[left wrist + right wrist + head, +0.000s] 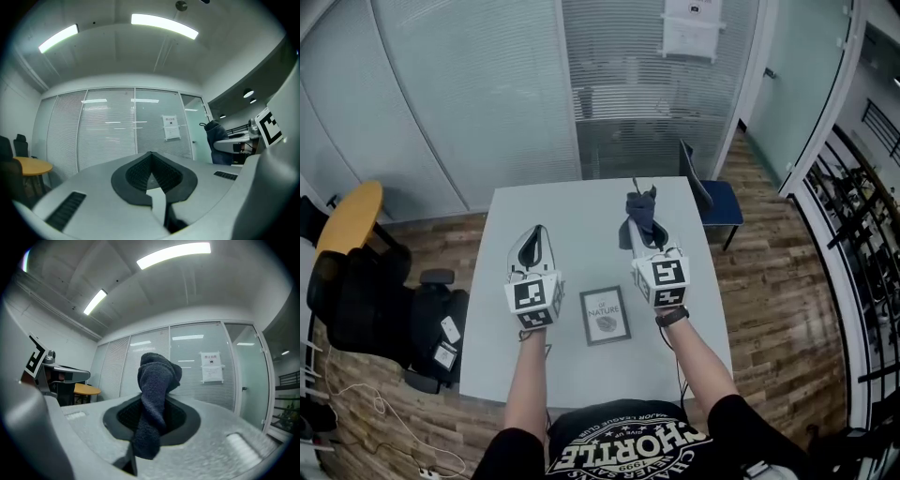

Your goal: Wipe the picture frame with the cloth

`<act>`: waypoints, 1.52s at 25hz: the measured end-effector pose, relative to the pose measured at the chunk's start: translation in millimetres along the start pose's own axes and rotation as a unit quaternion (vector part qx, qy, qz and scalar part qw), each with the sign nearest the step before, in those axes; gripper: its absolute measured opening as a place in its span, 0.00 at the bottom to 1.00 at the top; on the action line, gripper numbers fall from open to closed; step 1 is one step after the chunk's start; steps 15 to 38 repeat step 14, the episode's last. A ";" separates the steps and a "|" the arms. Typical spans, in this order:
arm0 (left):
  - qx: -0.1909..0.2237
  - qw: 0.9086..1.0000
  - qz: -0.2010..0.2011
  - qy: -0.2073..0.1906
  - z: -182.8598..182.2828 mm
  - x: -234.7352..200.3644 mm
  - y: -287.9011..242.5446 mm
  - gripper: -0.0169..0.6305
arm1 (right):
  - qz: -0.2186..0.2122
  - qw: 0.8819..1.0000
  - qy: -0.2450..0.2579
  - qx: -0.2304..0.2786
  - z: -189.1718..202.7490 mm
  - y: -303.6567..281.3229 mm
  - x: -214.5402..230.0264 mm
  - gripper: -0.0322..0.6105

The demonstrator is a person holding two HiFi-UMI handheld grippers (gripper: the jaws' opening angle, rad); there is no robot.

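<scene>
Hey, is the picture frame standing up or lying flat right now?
Lying flat. In the head view the picture frame rests face up on the white table, its whole front visible from above.

Office meeting room: glass partition walls (469,103) with blinds (647,94), strip lights (164,26) overhead, a white table (581,206), a black swivel chair (375,305), wood-plank floor (769,281).

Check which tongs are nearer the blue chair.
Right. The right tongs, gripping the cloth, hang over the table's right side, with the blue chair just beyond that edge. The left tongs, shut and empty, hang over the left side, farther off.
</scene>
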State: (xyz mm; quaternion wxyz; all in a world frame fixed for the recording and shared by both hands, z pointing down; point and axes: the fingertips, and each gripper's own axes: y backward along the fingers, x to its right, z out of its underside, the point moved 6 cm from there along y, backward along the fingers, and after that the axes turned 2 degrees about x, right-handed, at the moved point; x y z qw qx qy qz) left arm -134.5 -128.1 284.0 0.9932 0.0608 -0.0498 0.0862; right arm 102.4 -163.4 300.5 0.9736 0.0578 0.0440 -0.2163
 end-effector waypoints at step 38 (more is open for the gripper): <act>-0.045 0.998 0.011 0.047 40.3 4.1 14.6 0.03 | -0.029 0.998 -0.010 -0.052 39.8 2.8 -41.5 0.17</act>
